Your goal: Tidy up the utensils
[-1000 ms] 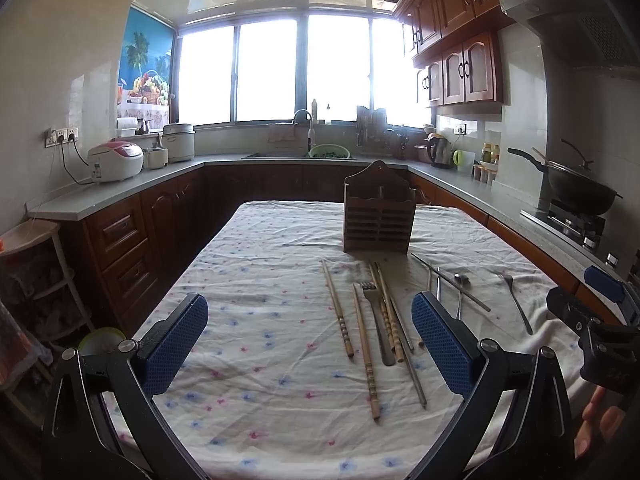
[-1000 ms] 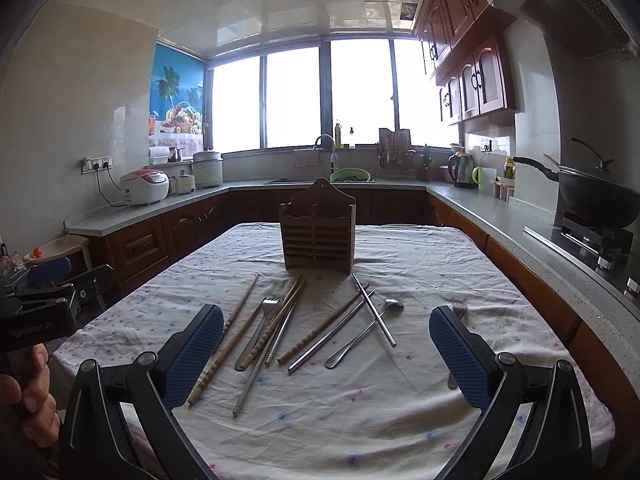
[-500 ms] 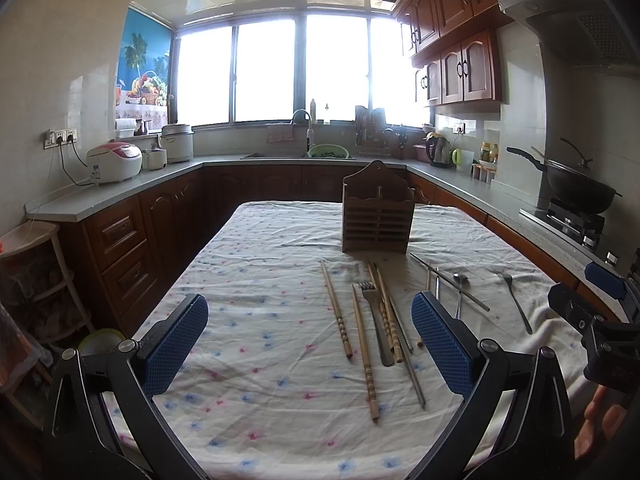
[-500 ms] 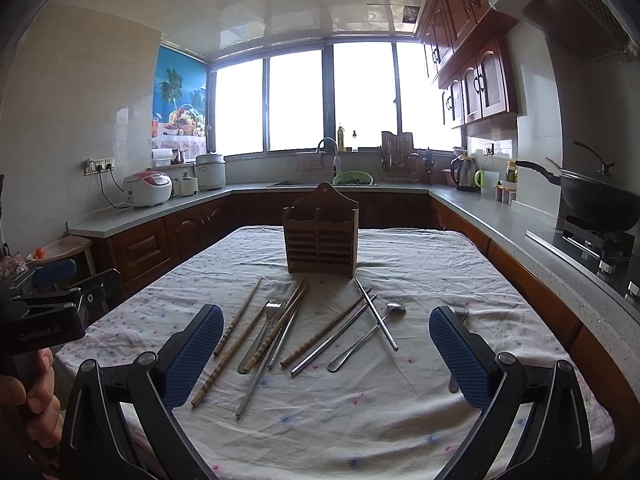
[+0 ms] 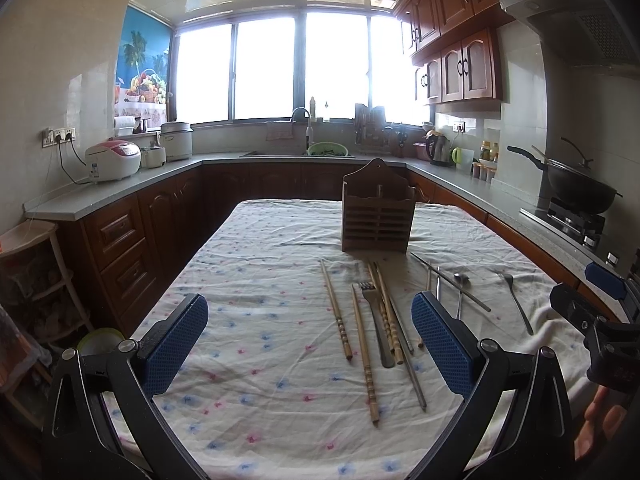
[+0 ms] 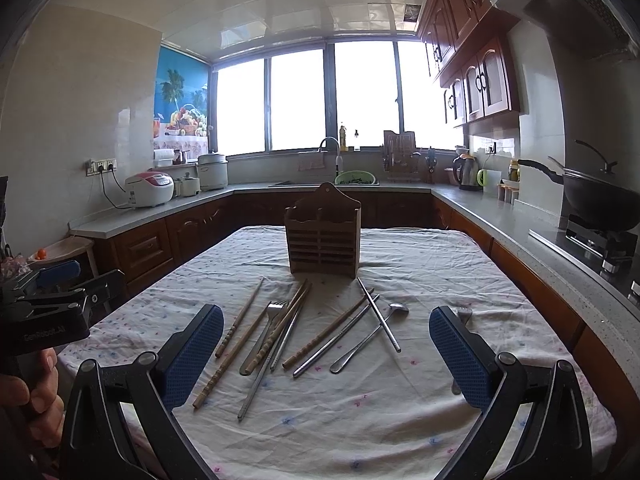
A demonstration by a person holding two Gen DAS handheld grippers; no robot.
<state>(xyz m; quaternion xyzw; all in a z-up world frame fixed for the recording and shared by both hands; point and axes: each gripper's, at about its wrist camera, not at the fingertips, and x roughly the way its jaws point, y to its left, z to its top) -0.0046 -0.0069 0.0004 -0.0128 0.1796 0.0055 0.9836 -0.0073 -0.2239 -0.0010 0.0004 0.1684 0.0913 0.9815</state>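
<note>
Utensils (image 6: 280, 336) lie before holder (image 6: 322, 240) (both grippers agape, empty)

Home kitchen: wood cabinets (image 5: 460, 66), sink (image 6: 332, 182), rice cooker (image 6: 150, 189), wok (image 6: 600, 198) on stove, kettle (image 5: 438, 150) lined the worktop (image 5: 100, 196).

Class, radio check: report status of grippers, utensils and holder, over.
Left hand-held gripper open, empty. Right hand-held gripper open, empty. Chopsticks, fork, spoon loose on tablecloth; wooden holder unobstructed.
</note>
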